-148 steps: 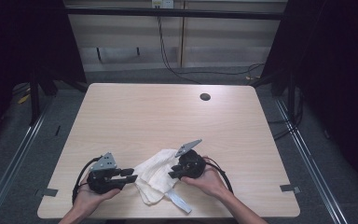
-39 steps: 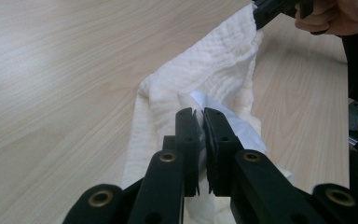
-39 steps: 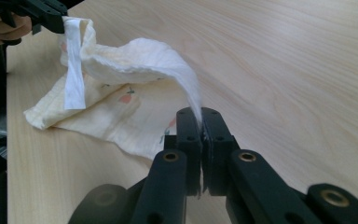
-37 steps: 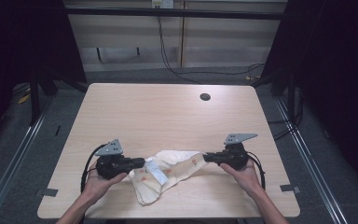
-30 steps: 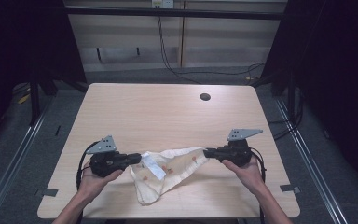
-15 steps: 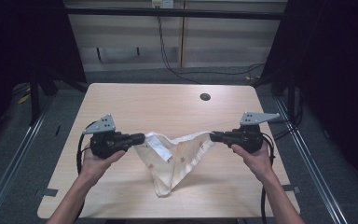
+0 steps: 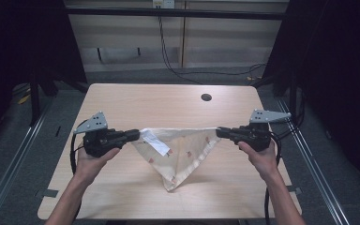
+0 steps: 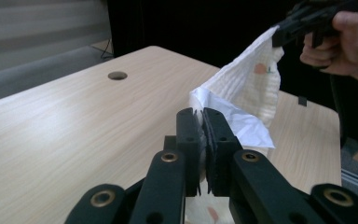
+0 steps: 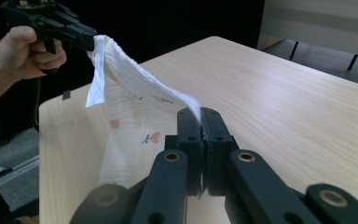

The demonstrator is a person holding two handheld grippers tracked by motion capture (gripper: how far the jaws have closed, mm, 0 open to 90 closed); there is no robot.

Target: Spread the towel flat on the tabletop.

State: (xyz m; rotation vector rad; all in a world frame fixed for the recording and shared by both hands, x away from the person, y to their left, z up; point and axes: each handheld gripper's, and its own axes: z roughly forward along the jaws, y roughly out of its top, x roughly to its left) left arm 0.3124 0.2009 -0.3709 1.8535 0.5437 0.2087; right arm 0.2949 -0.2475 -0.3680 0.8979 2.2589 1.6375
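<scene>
Cloth (image 7: 180,152), one piece, cream with small printed motifs, is shown stretched in the air above the near half of the table (image 7: 168,105), between two grippers. Its top edge is drawn taut from left to right, and the rest hangs in a triangle whose lowest point is seen near the table's near edge; whether that point touches the wood cannot be told. One white label (image 7: 155,142) is attached near the left corner. One round hole (image 7: 206,97) is set in the far right part of the tabletop. Left gripper (image 7: 130,135): jaws closed, the left corner of the cloth pinched between them. Right gripper (image 7: 221,132): jaws closed likewise, the right corner clamped. Each gripper is held in one hand.
</scene>
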